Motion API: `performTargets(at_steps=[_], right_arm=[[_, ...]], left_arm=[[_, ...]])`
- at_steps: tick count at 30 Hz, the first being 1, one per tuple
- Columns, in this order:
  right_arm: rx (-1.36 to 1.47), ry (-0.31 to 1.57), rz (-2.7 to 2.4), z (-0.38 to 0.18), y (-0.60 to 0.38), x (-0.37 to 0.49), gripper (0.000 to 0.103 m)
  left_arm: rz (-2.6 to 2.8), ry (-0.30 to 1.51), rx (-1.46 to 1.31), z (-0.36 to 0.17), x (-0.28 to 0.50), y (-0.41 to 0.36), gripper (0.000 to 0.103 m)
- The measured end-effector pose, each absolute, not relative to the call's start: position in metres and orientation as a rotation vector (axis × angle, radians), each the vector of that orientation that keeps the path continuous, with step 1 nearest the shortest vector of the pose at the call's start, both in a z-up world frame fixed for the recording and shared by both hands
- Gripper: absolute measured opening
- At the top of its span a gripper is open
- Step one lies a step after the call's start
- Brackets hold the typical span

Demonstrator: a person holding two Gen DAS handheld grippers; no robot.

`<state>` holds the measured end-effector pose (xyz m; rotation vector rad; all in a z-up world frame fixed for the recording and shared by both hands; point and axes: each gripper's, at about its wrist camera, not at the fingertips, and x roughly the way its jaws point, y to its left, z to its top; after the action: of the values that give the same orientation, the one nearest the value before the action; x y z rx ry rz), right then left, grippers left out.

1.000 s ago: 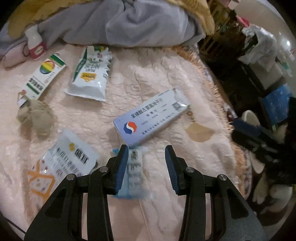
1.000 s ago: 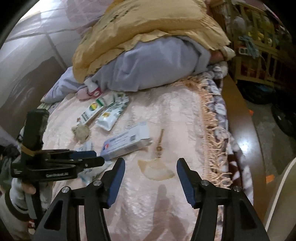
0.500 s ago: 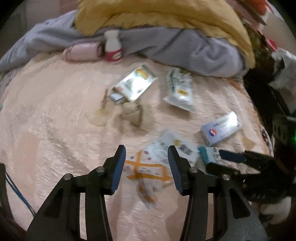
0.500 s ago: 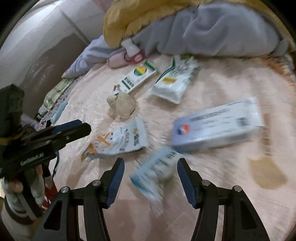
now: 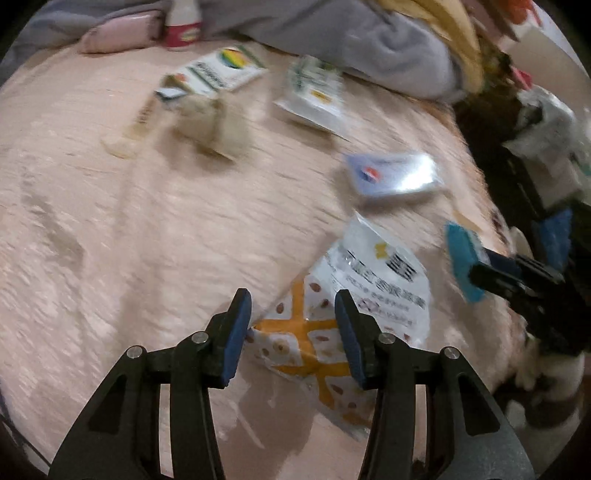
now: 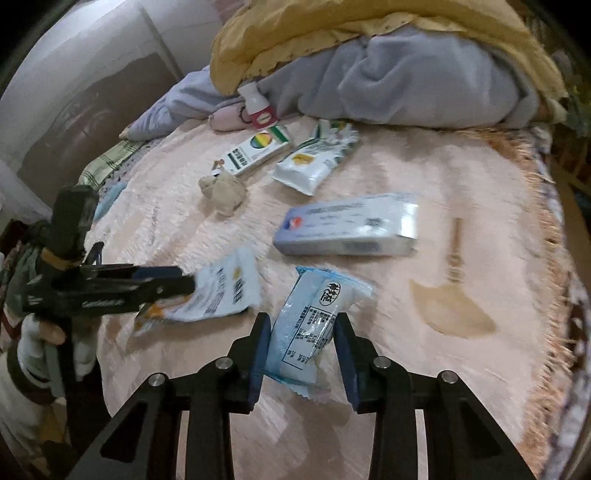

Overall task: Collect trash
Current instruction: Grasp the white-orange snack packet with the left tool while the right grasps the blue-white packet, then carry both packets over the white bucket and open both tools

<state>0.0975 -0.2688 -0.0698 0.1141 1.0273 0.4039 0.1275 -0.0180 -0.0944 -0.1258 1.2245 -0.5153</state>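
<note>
The trash lies scattered on a bed spread with a peach plush blanket [image 6: 461,177], fringed along its right edge and marked by a tan stain [image 6: 452,314]; at the head of the bed a grey blanket [image 6: 417,81] is bunched under a yellow quilt [image 6: 332,29]; a pale wall shows at the upper left of the right wrist view, and dark clutter stands beyond the bed's edge in the left wrist view, too blurred to name.

The right claw [image 6: 301,354] is partly open, its pads either side of a light blue wrapper [image 6: 314,321] that lies on the blanket; whether the pads touch it I cannot tell. The left claw [image 5: 293,332] is open and holds nothing, hovering with its pads astride the orange end of a white-and-orange snack bag [image 5: 347,306], which lies just left of the blue wrapper.

Farther up the bed sit a long blue-and-white box [image 6: 347,229], a white-and-green pouch [image 6: 314,158], a white box with a rainbow mark [image 6: 255,153], a crumpled beige wad [image 6: 223,192], a small red-and-white bottle [image 6: 258,105] and a pink pouch [image 6: 229,118] against the grey blanket.
</note>
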Motion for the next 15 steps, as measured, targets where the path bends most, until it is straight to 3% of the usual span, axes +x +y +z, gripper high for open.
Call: performTargets(at_steps=[4,12,14,15], right_arm=[[0.134,1.031,0.394,-0.071,-0.284,0.082,0.034],[0.173,1.027,0.366,-0.072,-0.305,0.063,0.034],[0.174,1.023,0.36,-0.071,-0.308,0.059,0.034],[0.175,1.019,0.356,-0.071,-0.31,0.057,0.034]], left_arm=[[-0.624,1.25,-0.17,-0.092,0.119,-0.033,0.054],[-0.685,1.281,-0.16,-0.095,0.109,-0.073,0.054],[-0.665,1.254,-0.104,-0.093,0.101,-0.084,0.053],[-0.663,1.243,-0.09,-0.092,0.097,-0.089,0.041]])
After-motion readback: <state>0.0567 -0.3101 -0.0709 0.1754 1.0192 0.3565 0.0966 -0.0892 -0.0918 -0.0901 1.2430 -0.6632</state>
